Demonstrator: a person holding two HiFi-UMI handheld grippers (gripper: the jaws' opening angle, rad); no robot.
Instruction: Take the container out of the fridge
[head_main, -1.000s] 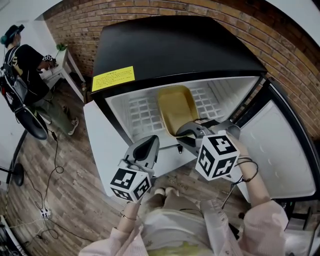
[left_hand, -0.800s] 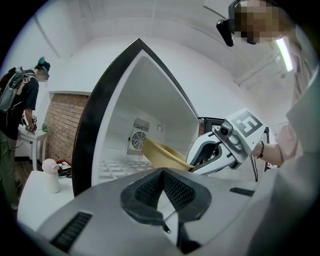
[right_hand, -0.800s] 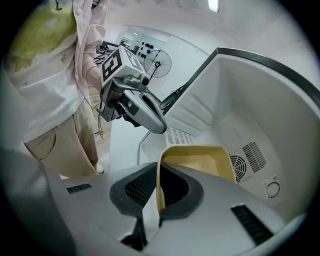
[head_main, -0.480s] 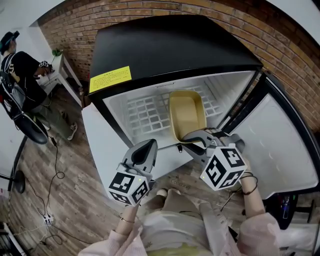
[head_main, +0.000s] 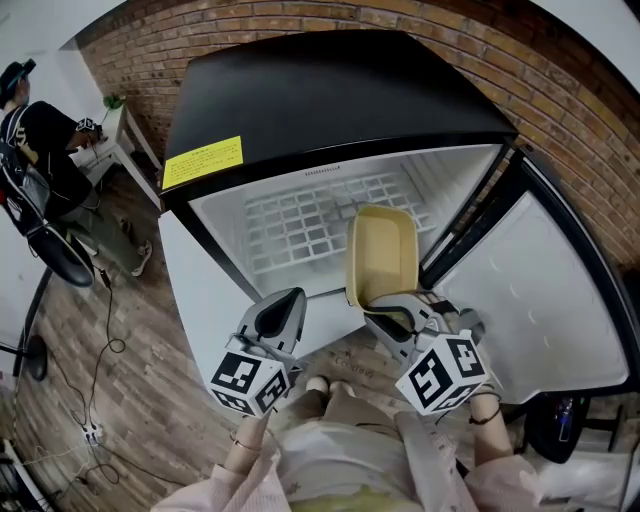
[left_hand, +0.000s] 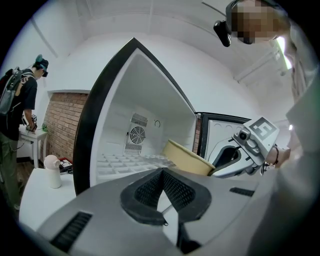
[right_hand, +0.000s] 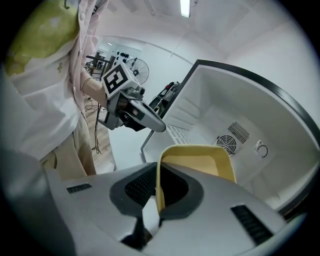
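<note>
Just ahead of the right gripper (head_main: 388, 308), clamped on its near rim, the pale yellow shallow plastic container (head_main: 382, 255) tilts at the mouth of the black fridge (head_main: 330, 90), probably light, stiff, slick, so the rim suits; left gripper (head_main: 282, 308) closed, empty

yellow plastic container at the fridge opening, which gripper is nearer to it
Right. The right gripper is shut on the near rim of the yellow rectangular plastic container; the left gripper is shut with nothing in it, apart from the container, off to its left.
</note>
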